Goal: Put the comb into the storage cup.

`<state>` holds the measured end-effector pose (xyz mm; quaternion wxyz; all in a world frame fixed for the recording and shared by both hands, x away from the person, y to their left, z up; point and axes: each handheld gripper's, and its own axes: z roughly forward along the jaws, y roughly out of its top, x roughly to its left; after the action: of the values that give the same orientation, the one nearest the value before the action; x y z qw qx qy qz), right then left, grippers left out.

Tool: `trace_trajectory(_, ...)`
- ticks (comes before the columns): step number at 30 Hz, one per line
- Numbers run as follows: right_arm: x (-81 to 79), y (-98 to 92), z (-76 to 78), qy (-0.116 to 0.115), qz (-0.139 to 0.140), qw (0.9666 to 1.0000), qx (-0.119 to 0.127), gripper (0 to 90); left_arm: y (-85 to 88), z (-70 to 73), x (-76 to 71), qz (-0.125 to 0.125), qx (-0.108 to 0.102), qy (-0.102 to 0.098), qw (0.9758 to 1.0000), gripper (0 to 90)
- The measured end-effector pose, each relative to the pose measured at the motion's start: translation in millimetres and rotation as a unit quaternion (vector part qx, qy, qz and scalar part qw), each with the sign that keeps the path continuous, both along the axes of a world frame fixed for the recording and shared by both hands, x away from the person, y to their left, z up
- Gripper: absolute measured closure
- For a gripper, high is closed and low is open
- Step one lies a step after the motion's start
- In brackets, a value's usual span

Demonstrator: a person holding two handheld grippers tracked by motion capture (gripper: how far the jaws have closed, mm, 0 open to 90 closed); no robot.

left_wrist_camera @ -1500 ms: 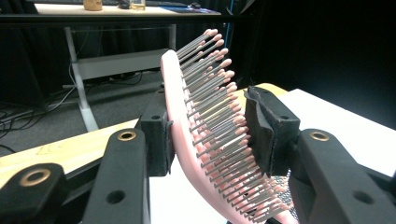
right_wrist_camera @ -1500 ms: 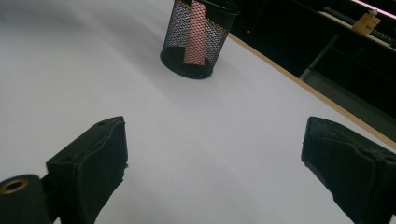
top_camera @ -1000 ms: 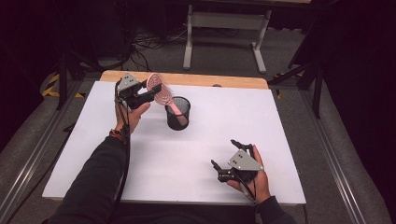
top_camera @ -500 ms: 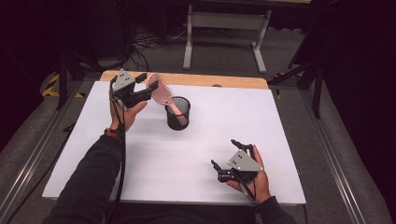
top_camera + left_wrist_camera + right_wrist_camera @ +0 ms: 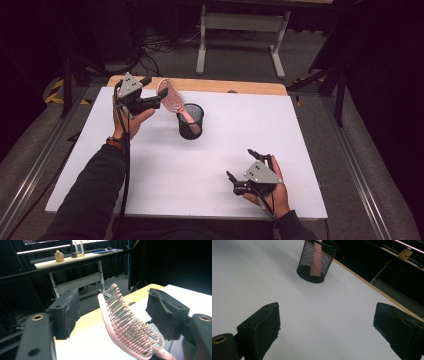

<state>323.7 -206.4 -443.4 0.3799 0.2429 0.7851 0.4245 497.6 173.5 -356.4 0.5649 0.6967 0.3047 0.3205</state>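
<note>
- The pink hairbrush (image 5: 125,327) stands handle-down in the black mesh cup (image 5: 190,121) on the white desk (image 5: 300,130).
- The left gripper (image 5: 152,99) has just been opening; its fingers (image 5: 65,312) now flank the bristles without pressing, so the brush looks released.
- The right gripper (image 5: 239,179) rests spread, holding nothing.

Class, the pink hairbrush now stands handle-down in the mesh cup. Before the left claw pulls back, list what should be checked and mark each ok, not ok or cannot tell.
1. Hairbrush handle inside the mesh cup: ok.
2. Left claw has just been opening; pads clear of the brush head between them: ok.
3. Cup upright on the white table: ok.
4. Brush leaning on the cup rim, stable once the claw is gone: cannot tell.
5. Right claw open, holding nothing, away from the cup: ok.
</note>
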Motion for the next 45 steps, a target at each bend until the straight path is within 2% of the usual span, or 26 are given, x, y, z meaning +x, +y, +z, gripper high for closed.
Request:
trace_trajectory(9,-0.3,-0.4,0.9,-0.001,-0.003,1.0000,0.001,7.5,-1.3,0.5,-1.8,-0.013,0.004,-0.003,0.9999,11.4)
trace_trajectory(15,-0.7,-0.5,1.2,-0.002,-0.003,1.0000,0.001,7.5,-3.0,0.6,-5.7,-0.022,0.005,-0.004,0.9997,6.1)
trace_trajectory(27,-0.8,0.3,1.1,-0.004,-0.003,1.0000,-0.001,7.5,-3.0,-4.3,-17.1,-0.031,0.025,-0.016,0.9991,6.4)
trace_trajectory(35,-1.2,0.7,1.1,-0.004,-0.003,1.0000,-0.002,7.5,2.9,-4.8,-25.2,-0.043,0.022,-0.020,0.9986,5.9)
trace_trajectory(45,-1.3,1.3,0.9,-0.004,-0.002,1.0000,-0.003,7.5,6.9,-5.3,-34.5,-0.057,0.028,-0.029,0.9976,5.9)
